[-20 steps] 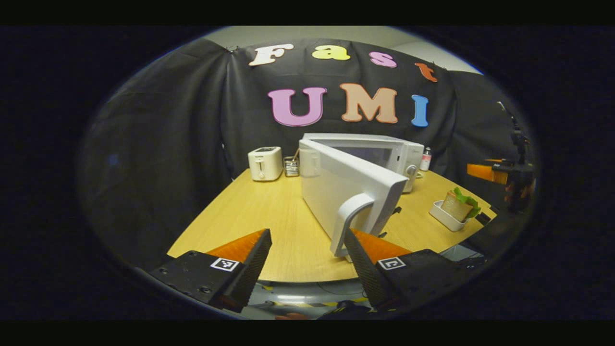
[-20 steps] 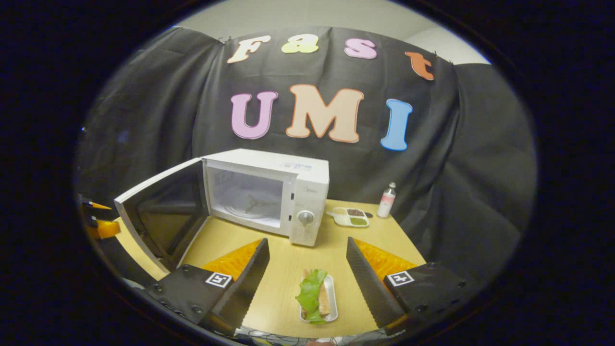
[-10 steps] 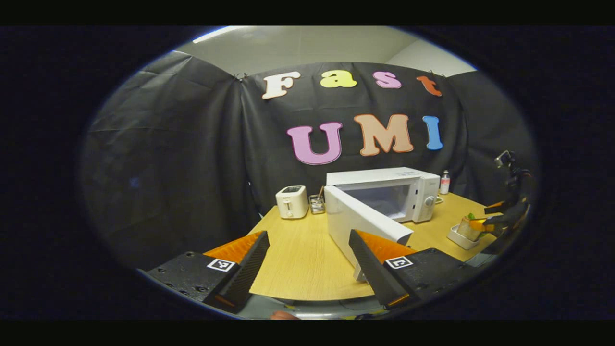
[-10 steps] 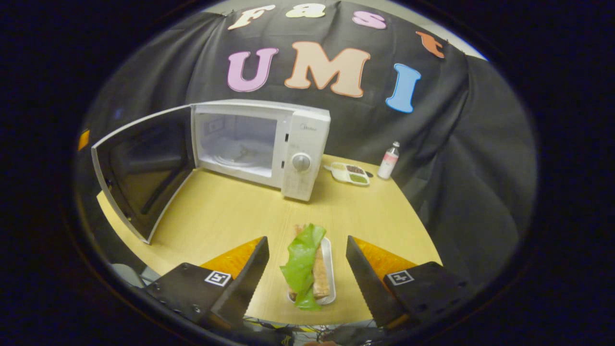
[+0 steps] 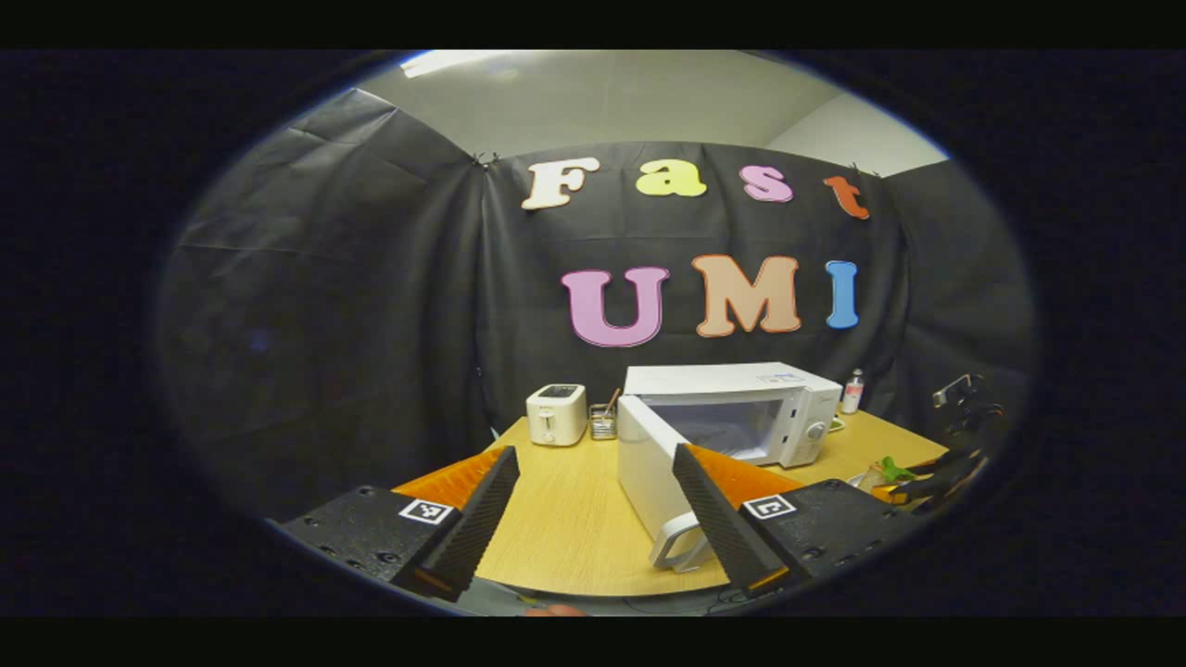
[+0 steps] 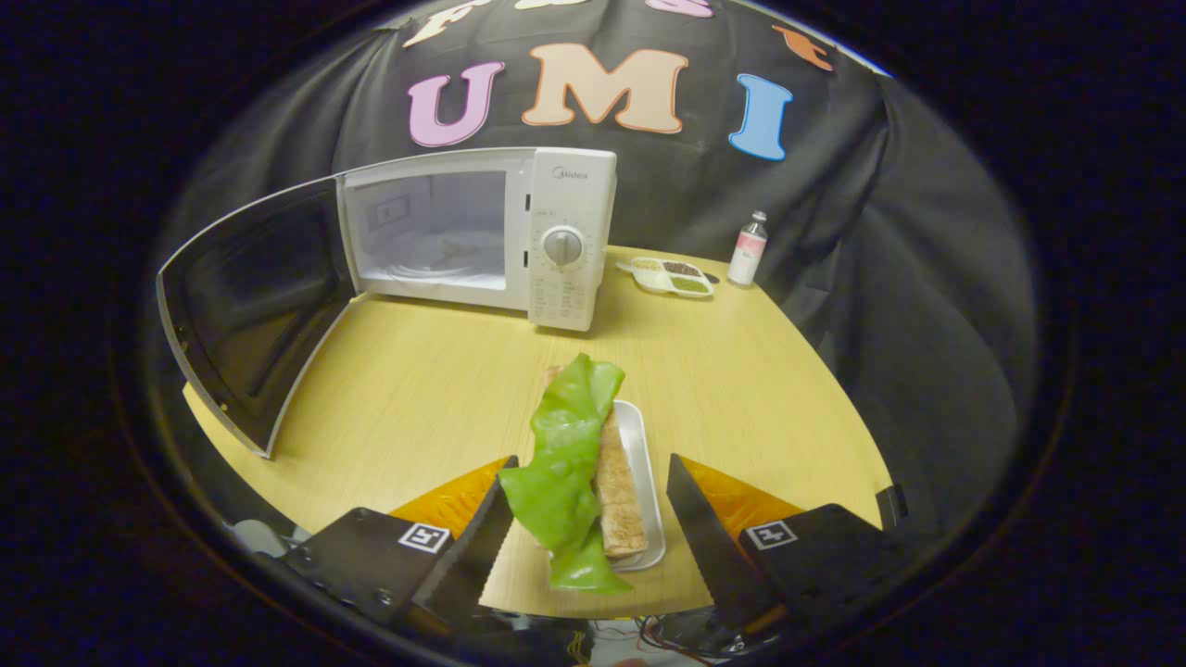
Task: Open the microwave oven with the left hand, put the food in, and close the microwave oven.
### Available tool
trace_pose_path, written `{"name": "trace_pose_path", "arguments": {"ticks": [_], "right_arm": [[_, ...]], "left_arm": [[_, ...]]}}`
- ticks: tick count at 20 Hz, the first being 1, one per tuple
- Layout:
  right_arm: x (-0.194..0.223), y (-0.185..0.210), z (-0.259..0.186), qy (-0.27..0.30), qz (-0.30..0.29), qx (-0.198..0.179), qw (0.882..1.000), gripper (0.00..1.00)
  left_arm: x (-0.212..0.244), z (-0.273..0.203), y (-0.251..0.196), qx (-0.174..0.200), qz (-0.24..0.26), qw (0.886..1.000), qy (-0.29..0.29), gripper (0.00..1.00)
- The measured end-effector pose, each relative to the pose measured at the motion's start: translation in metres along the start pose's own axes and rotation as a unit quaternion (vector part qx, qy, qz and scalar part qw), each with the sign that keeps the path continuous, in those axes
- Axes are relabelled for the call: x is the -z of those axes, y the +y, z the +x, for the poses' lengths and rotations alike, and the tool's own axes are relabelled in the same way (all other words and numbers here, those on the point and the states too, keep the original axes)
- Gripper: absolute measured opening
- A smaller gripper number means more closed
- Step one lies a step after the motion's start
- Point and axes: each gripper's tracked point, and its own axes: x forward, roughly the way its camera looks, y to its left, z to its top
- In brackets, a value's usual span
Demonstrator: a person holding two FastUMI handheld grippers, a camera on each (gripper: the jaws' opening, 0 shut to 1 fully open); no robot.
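The microwave (image 6: 519, 236) stands with its door (image 6: 250, 315) swung wide, the cavity bare and bright, off ahead and to the left of the right gripper (image 6: 593, 519). That gripper hangs low over the wooden table (image 6: 408, 389), jaws spread wide, and the food sits right between its fingers: a sandwich with a big green lettuce leaf (image 6: 565, 463) on a small white tray (image 6: 644, 463). The leaf's edge is up against the left finger (image 6: 473, 547), or just in front of it; the right finger stands clear of the tray. Nothing gripped.

Beyond the microwave, ahead and to the right of this gripper, a divided dish (image 6: 669, 276) and a small bottle (image 6: 747, 248) sit near the table's far edge.

Over on the other side, the left gripper (image 5: 593, 519) is pulled well back from the table, jaws wide, holding nothing. The open door (image 5: 649, 472) shows edge-on ahead of it, its handle (image 5: 678, 547) just beside the right finger, apart from it as far as I can tell. A toaster (image 5: 556, 414) and a small holder of utensils (image 5: 604, 421) stand far ahead, left of the microwave. At far right the other gripper (image 5: 936, 477) hovers by a bit of green.
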Motion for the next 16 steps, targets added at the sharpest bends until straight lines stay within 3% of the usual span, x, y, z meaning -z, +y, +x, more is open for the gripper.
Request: {"name": "trace_pose_path", "arguments": {"ticks": [3,5,7,8,10,11,12,13,14,16], "right_arm": [[0.003,-0.001,0.001,0.001,-0.005,0.001,1.000,0.65],[0.002,0.000,0.001,0.004,-0.004,0.001,1.000,0.61],[0.004,0.002,0.001,0.011,-0.005,-0.004,1.000,0.47],[0.000,0.004,0.000,0.009,-0.005,-0.005,1.000,0.48],[0.001,0.004,0.002,0.014,-0.004,-0.007,1.000,0.36],[-0.001,0.003,0.000,0.012,-0.005,-0.007,1.000,0.42],[-0.003,0.002,0.000,0.009,-0.004,-0.006,1.000,0.42],[-0.007,0.001,-0.001,0.006,-0.002,-0.006,1.000,0.36],[-0.011,-0.001,-0.004,0.002,0.000,-0.005,1.000,0.42],[-0.021,-0.004,-0.010,-0.008,0.005,-0.006,1.000,0.42]], "left_arm": [[-0.001,-0.002,-0.005,0.003,0.006,1.000,-0.002,1.00],[-0.002,-0.005,-0.006,0.007,0.007,1.000,-0.005,0.98],[-0.005,-0.008,-0.010,0.007,0.004,1.000,-0.008,0.98],[-0.004,-0.008,-0.012,0.008,0.002,1.000,-0.008,0.98],[-0.004,-0.007,-0.015,0.008,-0.001,1.000,-0.010,0.98],[-0.005,-0.007,-0.014,0.008,-0.001,1.000,-0.012,1.00],[-0.006,-0.008,-0.013,0.007,0.000,1.000,-0.014,1.00],[-0.008,-0.008,-0.011,0.006,0.002,1.000,-0.016,0.98],[-0.008,-0.007,-0.011,0.005,0.001,1.000,-0.016,0.98],[-0.008,-0.008,-0.010,0.003,-0.001,1.000,-0.016,0.98]]}}
